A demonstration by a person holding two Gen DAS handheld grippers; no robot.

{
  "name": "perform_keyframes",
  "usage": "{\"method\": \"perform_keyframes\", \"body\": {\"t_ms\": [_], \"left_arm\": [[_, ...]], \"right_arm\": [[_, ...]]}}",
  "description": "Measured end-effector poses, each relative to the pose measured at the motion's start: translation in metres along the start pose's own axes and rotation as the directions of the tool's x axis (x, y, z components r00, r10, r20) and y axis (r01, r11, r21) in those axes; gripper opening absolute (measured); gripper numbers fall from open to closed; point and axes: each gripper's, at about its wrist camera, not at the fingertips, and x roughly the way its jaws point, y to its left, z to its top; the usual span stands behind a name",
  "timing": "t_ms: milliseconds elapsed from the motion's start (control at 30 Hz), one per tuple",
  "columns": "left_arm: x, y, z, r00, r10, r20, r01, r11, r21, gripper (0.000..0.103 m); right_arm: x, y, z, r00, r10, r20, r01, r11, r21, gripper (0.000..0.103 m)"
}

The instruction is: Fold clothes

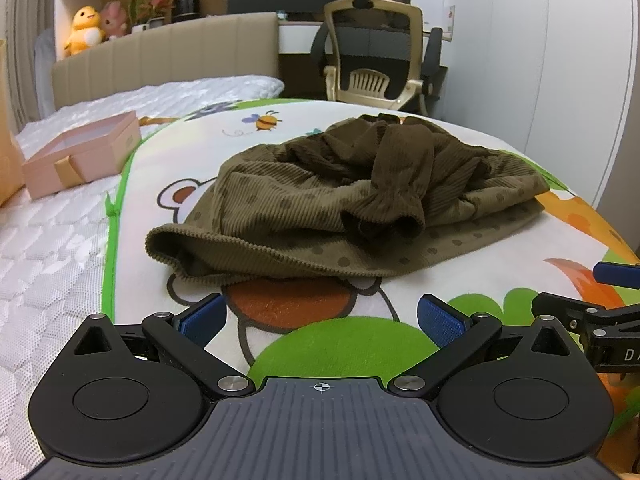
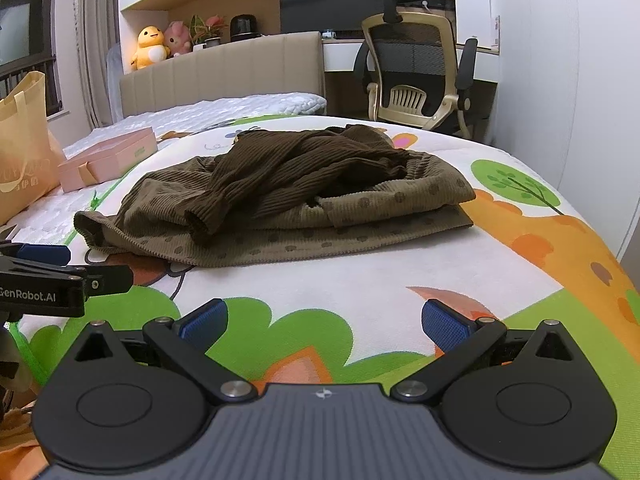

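Note:
A brown ribbed garment (image 1: 332, 196) (image 2: 280, 196) with darker dots lies crumpled on a cartoon-print mat (image 1: 340, 340) (image 2: 340, 280) spread over the bed. One dark sleeve with a gathered cuff (image 1: 384, 216) (image 2: 204, 220) is draped across its top. My left gripper (image 1: 320, 318) hovers open just short of the garment's near hem, nothing between its blue pads. My right gripper (image 2: 324, 320) is also open and empty, farther back from the hem over the mat. Each gripper shows at the edge of the other's view.
A pink open box (image 1: 80, 152) (image 2: 108, 156) sits on the white quilted mattress (image 1: 48, 264) to the left. A yellow tote bag (image 2: 24, 160) stands at far left. Beyond the bed are a headboard (image 1: 168, 56), plush toys (image 1: 84, 28) and an office chair (image 2: 416, 68).

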Motion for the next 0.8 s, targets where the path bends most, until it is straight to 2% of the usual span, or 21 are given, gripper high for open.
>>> {"method": "perform_keyframes", "body": {"t_ms": [800], "left_arm": [[0.0051,-0.0011,-0.0008,0.999,-0.011,-0.032,0.011,1.0,0.01,0.103]], "right_arm": [[0.0095,-0.0086,0.001,0.999,-0.009,-0.035,0.01,0.999,0.034,0.103]]}}
